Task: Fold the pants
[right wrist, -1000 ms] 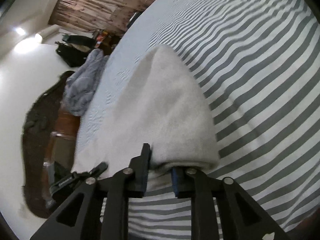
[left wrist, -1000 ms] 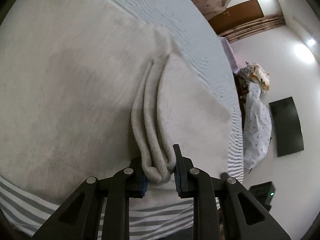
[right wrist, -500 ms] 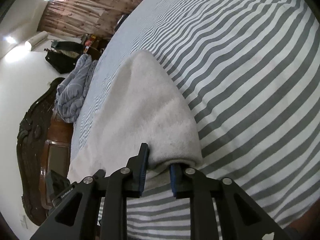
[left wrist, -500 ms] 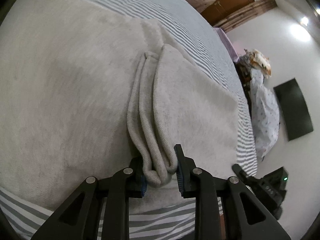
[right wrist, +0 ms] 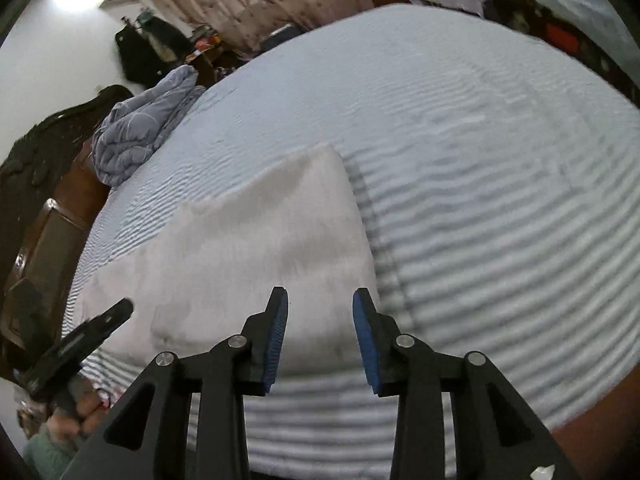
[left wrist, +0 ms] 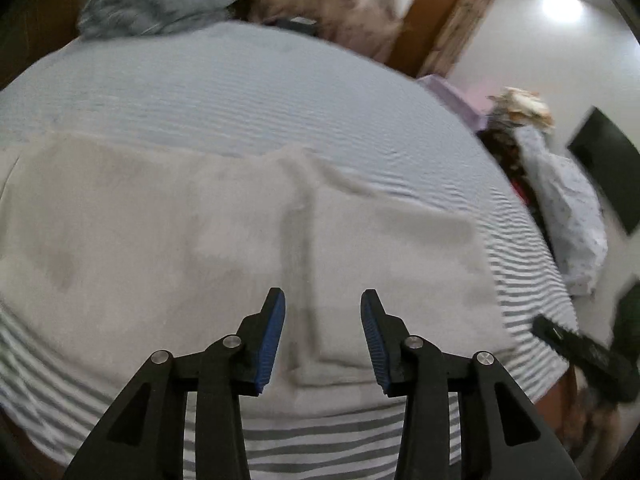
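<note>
The light grey pants (left wrist: 168, 240) lie flat and folded on the striped bed, with a seam running down their middle. They also show in the right wrist view (right wrist: 260, 252), where their right edge is straight. My left gripper (left wrist: 323, 336) is open and empty, raised above the near edge of the pants. My right gripper (right wrist: 320, 336) is open and empty, raised above the pants' near right corner. The right gripper shows at the far right of the left wrist view (left wrist: 580, 352), and the left gripper at the lower left of the right wrist view (right wrist: 80, 344).
The grey-and-white striped bed sheet (right wrist: 500, 220) spreads to the right and far side. A crumpled blue-grey blanket (right wrist: 140, 120) lies at the bed's far left corner by a dark wooden headboard (right wrist: 40, 168). Clothes hang on the wall side (left wrist: 568, 208).
Both grippers have let go of the pants, opened and pulled back upward. The pants, held bunched a moment ago, now lie flat on the bed.
</note>
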